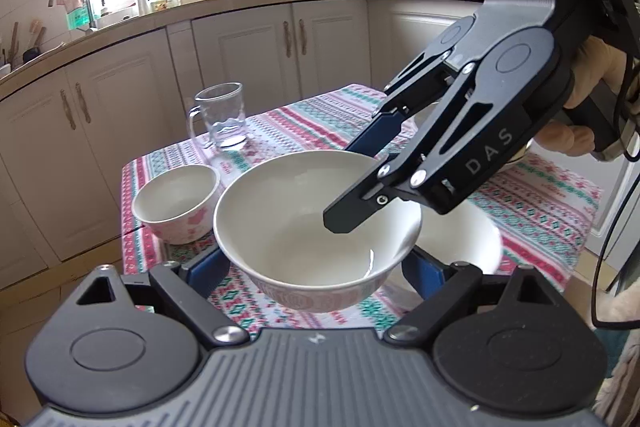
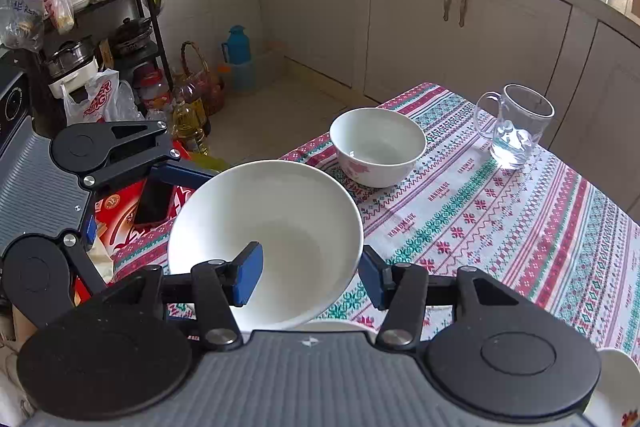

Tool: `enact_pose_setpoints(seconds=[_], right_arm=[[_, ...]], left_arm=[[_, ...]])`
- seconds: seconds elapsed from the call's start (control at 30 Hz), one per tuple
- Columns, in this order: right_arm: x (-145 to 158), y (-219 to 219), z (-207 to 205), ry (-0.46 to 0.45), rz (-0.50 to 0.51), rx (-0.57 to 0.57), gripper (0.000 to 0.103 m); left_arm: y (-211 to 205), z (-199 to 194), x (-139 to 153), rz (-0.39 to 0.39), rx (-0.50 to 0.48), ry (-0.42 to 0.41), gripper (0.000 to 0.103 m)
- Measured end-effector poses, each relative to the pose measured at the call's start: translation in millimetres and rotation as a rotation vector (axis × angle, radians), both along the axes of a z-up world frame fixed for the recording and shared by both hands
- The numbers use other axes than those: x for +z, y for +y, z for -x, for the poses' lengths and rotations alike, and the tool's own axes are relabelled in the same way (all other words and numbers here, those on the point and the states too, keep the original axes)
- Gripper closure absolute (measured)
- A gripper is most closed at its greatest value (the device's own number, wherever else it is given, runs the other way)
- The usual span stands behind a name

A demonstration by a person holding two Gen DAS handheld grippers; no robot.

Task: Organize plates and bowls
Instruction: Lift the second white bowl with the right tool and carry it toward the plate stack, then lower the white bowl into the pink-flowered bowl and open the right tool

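Note:
A large white bowl (image 1: 304,227) with a pink band is held above the patterned tablecloth (image 1: 304,119). My right gripper (image 1: 352,187) straddles its rim, one finger inside and one outside; in the right wrist view its jaws stand wide around the bowl (image 2: 276,227) and the gripper (image 2: 310,277) looks open. My left gripper (image 1: 316,267) has a blue pad on each side of the bowl's base; contact is unclear. A small white bowl (image 1: 176,203) with pink flowers stands at the table's left; it also shows in the right wrist view (image 2: 378,147). Another white dish (image 1: 460,239) sits behind the big bowl.
A glass mug (image 1: 222,119) with some water stands at the far side of the table (image 2: 516,127). Kitchen cabinets (image 1: 240,59) run behind. On the floor beside the table are oil bottles (image 2: 192,123), bags and a shelf rack (image 2: 80,7).

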State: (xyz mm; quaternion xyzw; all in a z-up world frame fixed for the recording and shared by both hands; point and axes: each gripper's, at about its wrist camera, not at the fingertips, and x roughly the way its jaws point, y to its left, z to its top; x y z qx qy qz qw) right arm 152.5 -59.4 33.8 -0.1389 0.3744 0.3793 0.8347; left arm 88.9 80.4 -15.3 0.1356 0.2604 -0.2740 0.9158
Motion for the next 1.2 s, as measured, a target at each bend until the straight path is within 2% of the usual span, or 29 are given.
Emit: enact_pose_setpoints(seconds=[0.53, 0.93, 1.2], right_arm=[[0.4, -50.8, 37.8, -0.007, 0.015, -0.073, 0.044], [-16.7, -72.0, 37.1, 0.024, -0.004, -0.106, 0.044], [-25.2, -75.7, 32.4, 0.043, -0.017, -0.112, 0.044]], left_arm=[[-43.5, 15.5, -5.2, -0.001, -0.093, 0.027, 0.011], [-60.4, 7.5, -20.6, -0.026, -0.109, 0.092, 0.011], [-63.5, 2.1, -21.0, -0.036, -0.119, 0.106, 0.011]])
